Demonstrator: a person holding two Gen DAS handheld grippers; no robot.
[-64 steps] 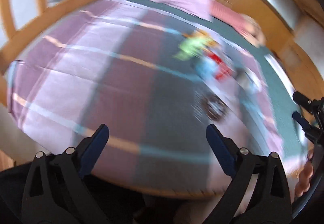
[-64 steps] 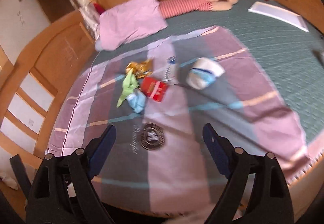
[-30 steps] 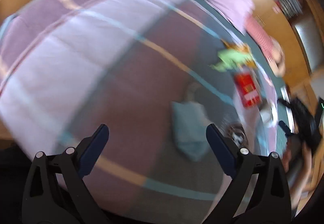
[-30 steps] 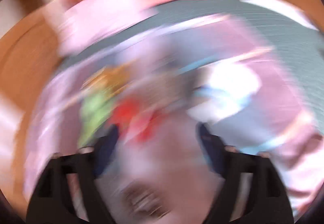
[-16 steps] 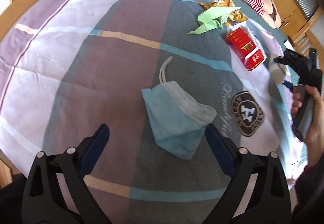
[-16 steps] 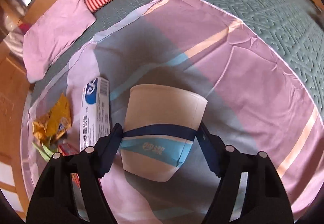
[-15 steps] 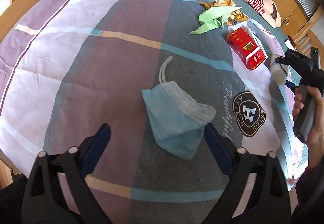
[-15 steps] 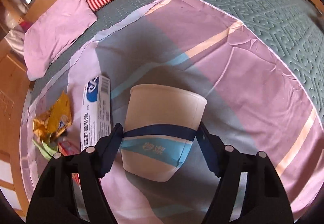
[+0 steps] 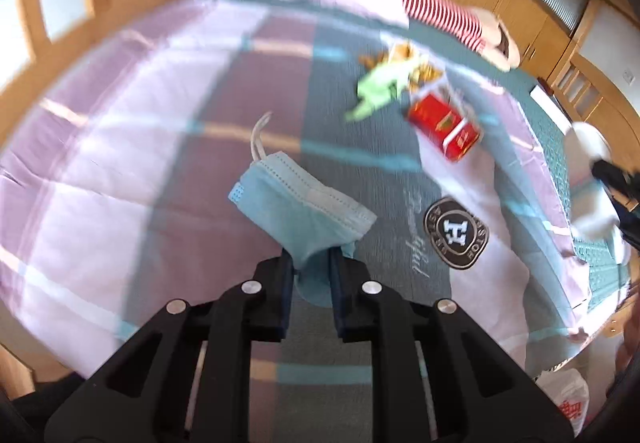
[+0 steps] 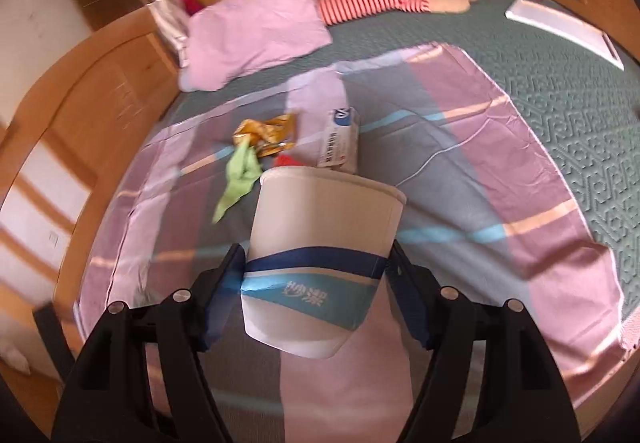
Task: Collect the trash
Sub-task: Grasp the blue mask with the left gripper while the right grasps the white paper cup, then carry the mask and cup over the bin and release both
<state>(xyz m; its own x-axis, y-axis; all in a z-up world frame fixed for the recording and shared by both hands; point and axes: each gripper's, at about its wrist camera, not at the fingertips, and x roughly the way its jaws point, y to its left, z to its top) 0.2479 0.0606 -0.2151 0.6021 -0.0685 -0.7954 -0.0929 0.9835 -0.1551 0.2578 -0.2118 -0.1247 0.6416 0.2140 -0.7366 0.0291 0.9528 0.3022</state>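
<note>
The blue face mask [image 9: 298, 209] is folded and crumpled; its lower corner is pinched between two dark fingers, and a white ear loop curls out from its far end. The paper cup [image 10: 320, 267] is white with a dark blue band and a light blue band with printed characters; it is held by its sides, open mouth pointing away, bottom nearest to the camera. On the striped blanket lie a crumpled green wrapper [image 10: 239, 173] touching a golden foil wrapper [image 10: 268, 133], a red carton [image 9: 444, 125] just beside them, and a white box with blue print [image 10: 340, 139] close behind the cup.
</note>
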